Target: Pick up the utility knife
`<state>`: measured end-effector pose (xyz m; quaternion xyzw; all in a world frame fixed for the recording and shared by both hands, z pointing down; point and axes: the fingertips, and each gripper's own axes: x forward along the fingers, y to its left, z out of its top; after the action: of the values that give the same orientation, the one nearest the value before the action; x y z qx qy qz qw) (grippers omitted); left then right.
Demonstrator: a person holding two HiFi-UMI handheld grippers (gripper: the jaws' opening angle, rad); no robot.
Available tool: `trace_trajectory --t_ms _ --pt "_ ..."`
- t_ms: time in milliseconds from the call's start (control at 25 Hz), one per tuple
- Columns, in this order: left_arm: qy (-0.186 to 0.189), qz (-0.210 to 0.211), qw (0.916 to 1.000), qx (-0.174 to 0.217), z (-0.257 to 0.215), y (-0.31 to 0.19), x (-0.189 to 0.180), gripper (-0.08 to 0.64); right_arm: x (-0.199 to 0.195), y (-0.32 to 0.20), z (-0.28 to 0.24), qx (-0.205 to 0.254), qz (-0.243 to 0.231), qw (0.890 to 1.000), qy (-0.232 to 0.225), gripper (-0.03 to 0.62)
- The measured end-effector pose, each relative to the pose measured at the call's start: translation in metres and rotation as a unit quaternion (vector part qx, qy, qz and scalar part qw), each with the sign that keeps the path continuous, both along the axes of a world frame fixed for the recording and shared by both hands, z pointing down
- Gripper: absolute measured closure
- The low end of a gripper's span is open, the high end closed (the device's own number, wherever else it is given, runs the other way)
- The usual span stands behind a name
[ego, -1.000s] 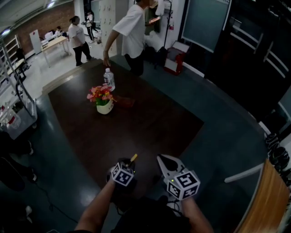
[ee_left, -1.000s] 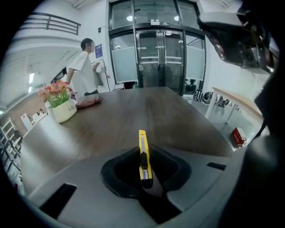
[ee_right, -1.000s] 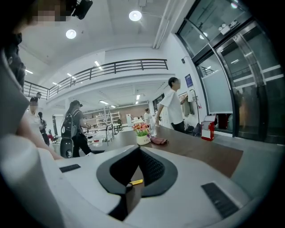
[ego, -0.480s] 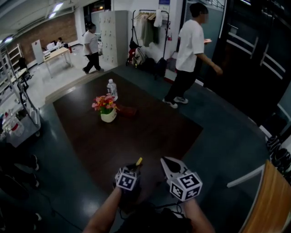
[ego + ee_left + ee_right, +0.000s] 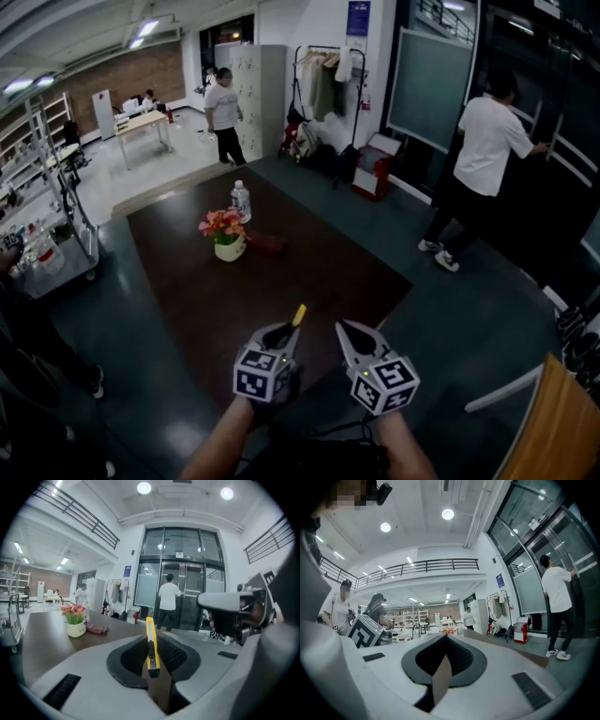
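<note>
The yellow utility knife [image 5: 151, 645] stands nearly upright between the dark pads of my left gripper [image 5: 151, 639], which is shut on its lower end. In the head view the knife's yellow tip [image 5: 299, 315] sticks out past the left gripper [image 5: 283, 336], held above the near edge of the dark brown table [image 5: 291, 272]. Just to the right, my right gripper [image 5: 349, 334] hangs at the same height. In the right gripper view its jaws [image 5: 446, 638] meet at the tips with nothing between them.
A flower pot [image 5: 226, 235], a water bottle [image 5: 241, 200] and a reddish object [image 5: 266, 244] stand on the table's far end. A person in a white shirt [image 5: 480, 169] is at the glass doors, right. Another person [image 5: 225, 114] stands far back. A cart [image 5: 52, 246] stands left.
Both grippers have risen, the left lifting the knife clear above the table edge. The person in white has walked from behind the table to the doors at the right.
</note>
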<state>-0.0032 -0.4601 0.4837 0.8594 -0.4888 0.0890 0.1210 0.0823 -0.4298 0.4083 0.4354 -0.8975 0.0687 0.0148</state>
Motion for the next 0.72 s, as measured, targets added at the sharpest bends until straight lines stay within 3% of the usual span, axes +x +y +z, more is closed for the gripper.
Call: trace_trajectory --t_ms 360,720 --pt "0.026 0.003 0.9971 0.071 -0.084 0.005 0.041 0.491 0.033 0.006 -0.040 0.033 0.000 0.999 -0.029 0.581" --pt "0.041 0.019 0.9945 0.095 -0.114 0.014 0.068 0.491 0.054 0.009 -0.059 0.053 0.001 0.998 -0.037 0.581"
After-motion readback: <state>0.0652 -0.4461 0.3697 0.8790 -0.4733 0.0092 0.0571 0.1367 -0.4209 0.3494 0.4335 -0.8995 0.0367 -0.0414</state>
